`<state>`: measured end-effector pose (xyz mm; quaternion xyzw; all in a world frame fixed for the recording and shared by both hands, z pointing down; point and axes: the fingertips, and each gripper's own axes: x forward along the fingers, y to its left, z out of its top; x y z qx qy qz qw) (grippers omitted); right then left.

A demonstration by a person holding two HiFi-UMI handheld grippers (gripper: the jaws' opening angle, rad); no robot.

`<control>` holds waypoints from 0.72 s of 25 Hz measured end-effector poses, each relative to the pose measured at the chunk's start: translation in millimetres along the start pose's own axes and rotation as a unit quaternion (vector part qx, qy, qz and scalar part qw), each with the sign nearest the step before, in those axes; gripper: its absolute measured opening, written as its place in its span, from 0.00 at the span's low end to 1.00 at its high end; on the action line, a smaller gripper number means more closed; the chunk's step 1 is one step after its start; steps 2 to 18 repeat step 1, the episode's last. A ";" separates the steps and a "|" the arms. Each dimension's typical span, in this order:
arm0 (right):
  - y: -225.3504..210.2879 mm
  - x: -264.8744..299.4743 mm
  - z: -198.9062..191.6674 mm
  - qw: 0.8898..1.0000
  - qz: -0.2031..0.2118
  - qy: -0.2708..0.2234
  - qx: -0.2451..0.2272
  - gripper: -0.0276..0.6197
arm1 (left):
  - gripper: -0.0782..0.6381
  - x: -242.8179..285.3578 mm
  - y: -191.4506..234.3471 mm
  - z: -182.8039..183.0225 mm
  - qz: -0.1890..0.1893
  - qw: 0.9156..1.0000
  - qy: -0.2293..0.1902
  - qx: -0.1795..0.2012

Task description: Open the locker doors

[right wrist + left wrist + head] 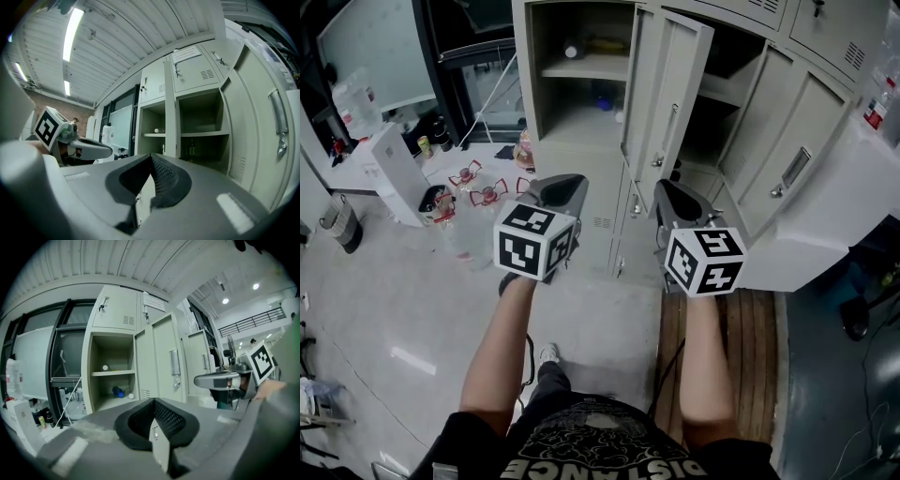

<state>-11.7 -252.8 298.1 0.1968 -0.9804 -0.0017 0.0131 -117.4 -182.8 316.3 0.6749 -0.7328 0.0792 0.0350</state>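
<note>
Locker doors [675,94]: two already swung open (shelves [581,67] showing), so left gripper [561,186] and right gripper [675,194] hang back level, both clenched on nothing, likely between pulls.

One readable word: "DISTANCE", on the shirt.
The shirt [609,448] carries "DISTANCE" in pale block letters, seen upside down at the lower edge of the head view; the smaller print beside it is too blurred to read. A white notice [153,302] is stuck on an upper locker door [154,319], and it shows in both gripper views, but its lines are too small to make out. The left cube [534,242] and the right cube [705,262] bear only black-and-white square markers, no letters or numbers.
</note>
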 end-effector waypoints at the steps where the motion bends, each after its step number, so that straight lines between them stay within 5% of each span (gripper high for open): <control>1: 0.1 0.2 0.0 1.000 0.000 0.000 0.000 0.04 | 0.11 0.4 -0.2 0.5 0.000 1.000 0.000 0.001; 18: 0.1 0.2 0.0 1.000 0.000 0.000 0.000 0.04 | 0.11 0.4 -0.2 0.5 0.000 1.000 0.000 0.001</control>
